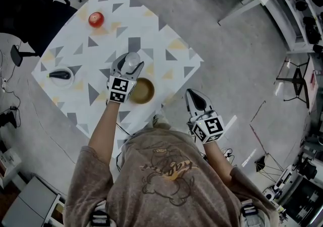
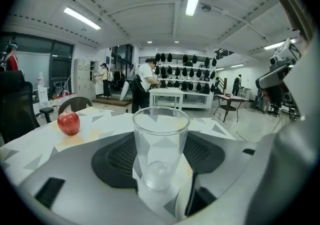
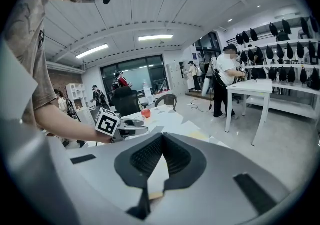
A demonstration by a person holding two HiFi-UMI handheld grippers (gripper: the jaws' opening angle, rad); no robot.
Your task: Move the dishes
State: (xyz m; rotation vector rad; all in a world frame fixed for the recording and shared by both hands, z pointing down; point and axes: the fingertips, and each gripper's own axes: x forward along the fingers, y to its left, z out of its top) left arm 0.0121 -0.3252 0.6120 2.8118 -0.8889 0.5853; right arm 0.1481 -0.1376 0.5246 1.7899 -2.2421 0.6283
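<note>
1. Your left tool (image 1: 130, 65) appears pinched on the clear drinking glass (image 2: 160, 139), upright over the triangle-patterned desk (image 1: 151, 34). Whether its base rests there is unclear.
2. The brown round bowl (image 1: 142, 91) sits just right of it. Your right tool (image 1: 194, 97), pressed together and empty, hangs off the desk.

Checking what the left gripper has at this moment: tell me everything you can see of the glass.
The glass is a clear, plain tumbler, wider at the rim than at its thick base, and it looks empty. It stands upright between the jaws of the left gripper, whose dark ribbed pads press its two sides. It is over the patterned table, beside the brown bowl. Whether its base rests on the table cannot be told.
</note>
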